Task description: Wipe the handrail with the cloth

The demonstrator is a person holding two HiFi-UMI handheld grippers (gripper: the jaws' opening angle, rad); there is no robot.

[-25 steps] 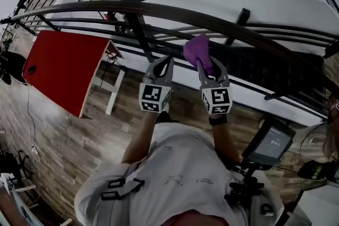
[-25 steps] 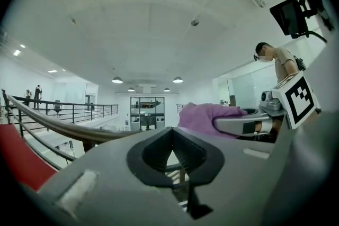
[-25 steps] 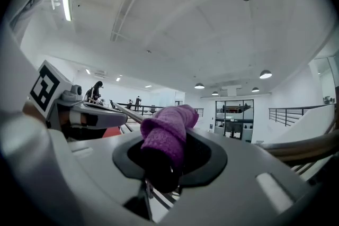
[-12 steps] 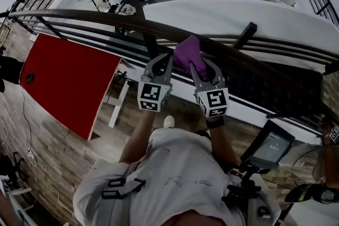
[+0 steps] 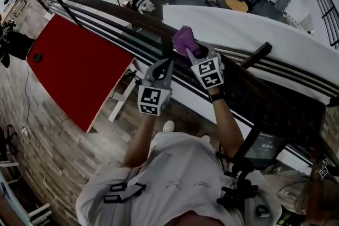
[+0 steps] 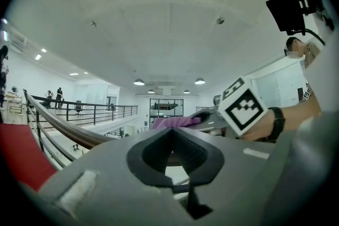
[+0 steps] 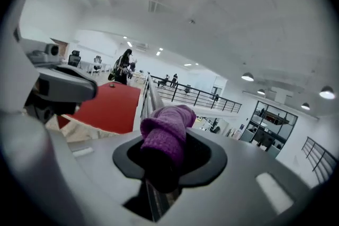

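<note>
A dark brown handrail (image 5: 106, 8) curves from the upper left to the lower right of the head view. My right gripper (image 5: 193, 52) is shut on a purple cloth (image 5: 183, 39) and presses it onto the rail's top. In the right gripper view the bunched cloth (image 7: 168, 130) sticks up between the jaws, with the rail (image 7: 145, 93) running away beyond it. My left gripper (image 5: 162, 65) hangs just below the rail, left of the right one, shut and holding nothing. The left gripper view shows the cloth (image 6: 175, 123) and the rail (image 6: 69, 130).
Dark horizontal railing bars (image 5: 127, 39) run under the handrail. A red table top (image 5: 71, 69) stands at the left on the wooden floor (image 5: 53, 161). A screen on a stand (image 5: 262, 146) is at my right. Beyond the rail lies an open hall far below.
My right gripper has slid the purple cloth leftward along the handrail and up onto its top. The left gripper stayed low beside it. The head view has swung, tilting the rail.
</note>
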